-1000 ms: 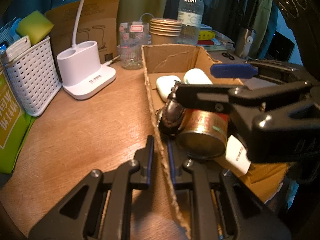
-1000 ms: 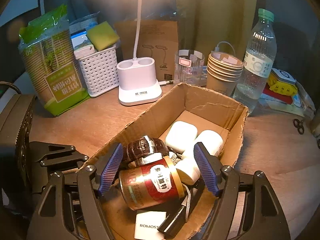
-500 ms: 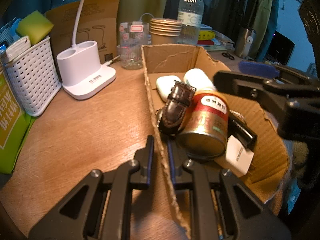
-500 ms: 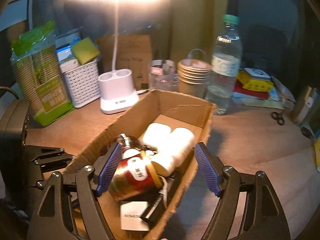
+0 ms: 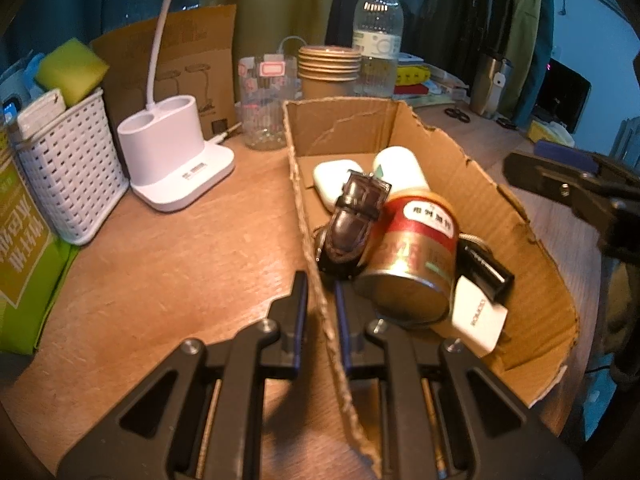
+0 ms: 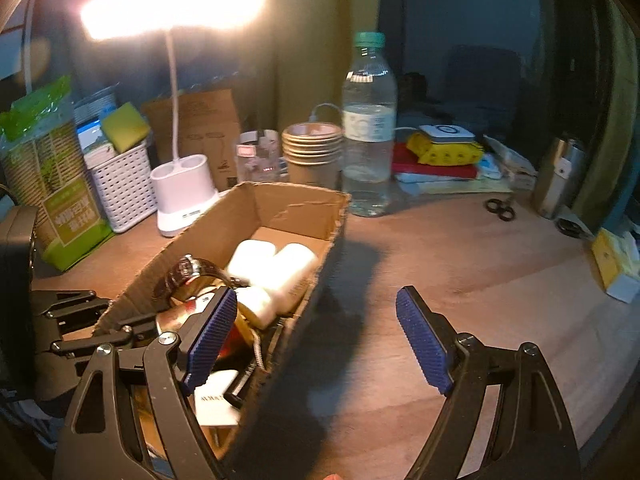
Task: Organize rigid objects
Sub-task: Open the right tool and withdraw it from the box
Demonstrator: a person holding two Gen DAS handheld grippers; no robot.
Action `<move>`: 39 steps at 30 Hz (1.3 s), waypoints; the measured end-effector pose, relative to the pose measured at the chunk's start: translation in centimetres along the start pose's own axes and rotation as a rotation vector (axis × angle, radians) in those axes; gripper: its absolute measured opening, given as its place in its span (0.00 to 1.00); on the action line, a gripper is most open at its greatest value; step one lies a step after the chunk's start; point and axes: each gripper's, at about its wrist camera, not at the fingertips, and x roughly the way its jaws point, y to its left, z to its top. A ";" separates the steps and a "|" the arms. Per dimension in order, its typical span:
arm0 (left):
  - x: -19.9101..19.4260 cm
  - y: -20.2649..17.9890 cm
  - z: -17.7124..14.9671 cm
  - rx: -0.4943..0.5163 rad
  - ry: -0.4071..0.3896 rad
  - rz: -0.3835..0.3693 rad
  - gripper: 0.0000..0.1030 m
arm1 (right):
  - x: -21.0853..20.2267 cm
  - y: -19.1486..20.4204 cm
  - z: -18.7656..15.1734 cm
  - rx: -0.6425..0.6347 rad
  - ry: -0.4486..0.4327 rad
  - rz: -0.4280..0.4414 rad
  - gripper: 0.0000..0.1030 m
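A cardboard box sits on the wooden table. It holds a red and gold can, a brown leather watch, white cases, a black item and a white ROMOSS charger. My left gripper is shut on the box's near left wall. My right gripper is open and empty, raised over the box's right wall; it also shows at the right of the left wrist view.
At the back stand a white lamp base, a white basket, a glass, stacked paper cups and a water bottle. A green packet is at left. Scissors and a steel flask are at right.
My right gripper has lifted out of the box and moved right, away from the can, staying open. The left gripper still clamps the box wall.
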 end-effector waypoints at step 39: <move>2.2 -9.7 2.7 0.159 -0.017 0.028 0.25 | -5.9 -7.9 -2.0 0.174 -0.094 -0.067 0.82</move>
